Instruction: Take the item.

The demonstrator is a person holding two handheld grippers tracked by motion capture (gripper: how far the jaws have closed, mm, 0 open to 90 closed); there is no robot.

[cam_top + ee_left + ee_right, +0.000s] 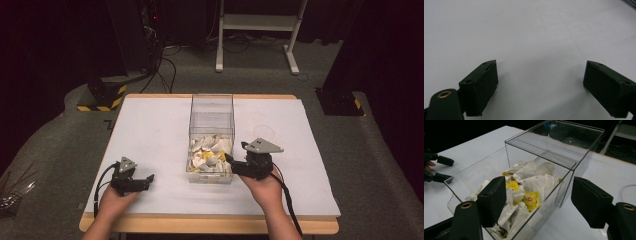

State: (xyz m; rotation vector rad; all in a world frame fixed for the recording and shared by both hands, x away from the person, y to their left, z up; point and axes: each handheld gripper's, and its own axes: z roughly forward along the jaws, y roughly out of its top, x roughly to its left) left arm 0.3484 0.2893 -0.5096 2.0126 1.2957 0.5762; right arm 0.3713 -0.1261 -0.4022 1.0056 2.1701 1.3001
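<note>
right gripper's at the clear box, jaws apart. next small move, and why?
Probably dip the right gripper down into the clear box and close on one packet. Its jaws stand open and empty, one inside the near wall, one outside, above the white and yellow packets. The left gripper rests open on the table, so it can stay.

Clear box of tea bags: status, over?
Both hand-held grippers open: left idle on table, right at box wall. Tea bags untouched. Nothing blocking.

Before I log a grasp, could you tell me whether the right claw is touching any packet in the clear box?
Apart: in the right gripper view the right claw stands open, straddling the clear box wall, packets beyond.
</note>
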